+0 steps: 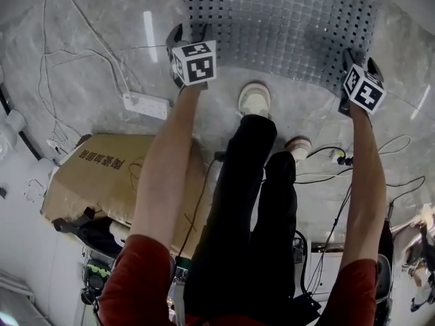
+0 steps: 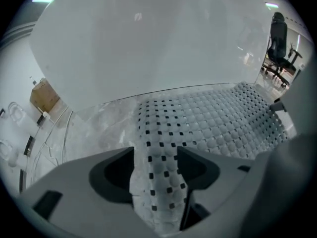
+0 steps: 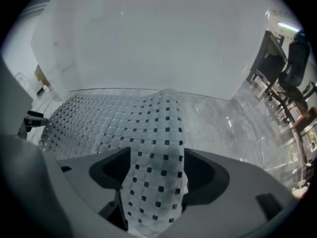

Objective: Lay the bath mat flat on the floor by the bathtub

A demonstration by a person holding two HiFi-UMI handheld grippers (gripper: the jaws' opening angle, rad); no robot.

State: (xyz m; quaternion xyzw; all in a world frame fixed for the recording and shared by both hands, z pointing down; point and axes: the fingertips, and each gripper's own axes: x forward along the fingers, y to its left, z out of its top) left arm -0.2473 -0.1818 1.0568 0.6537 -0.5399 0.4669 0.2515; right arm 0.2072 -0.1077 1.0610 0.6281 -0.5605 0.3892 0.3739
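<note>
Grey rubber mat (image 1: 285, 26), dotted with holes, spread on marble floor (image 1: 88, 60) against white tub wall (image 2: 148, 43). Left gripper (image 2: 154, 153) jaws wide, mat corner humped between them, seemingly loose rather than pinched. Right gripper (image 3: 157, 153) likewise: jaws wide, other near corner standing between. Shoe (image 1: 255, 100) at mat's near edge.

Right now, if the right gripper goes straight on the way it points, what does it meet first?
The bath mat: its raised corner sits between the right gripper's open jaws, so it would push into that almost at once. The floor probably comes next; depth is unclear.
</note>
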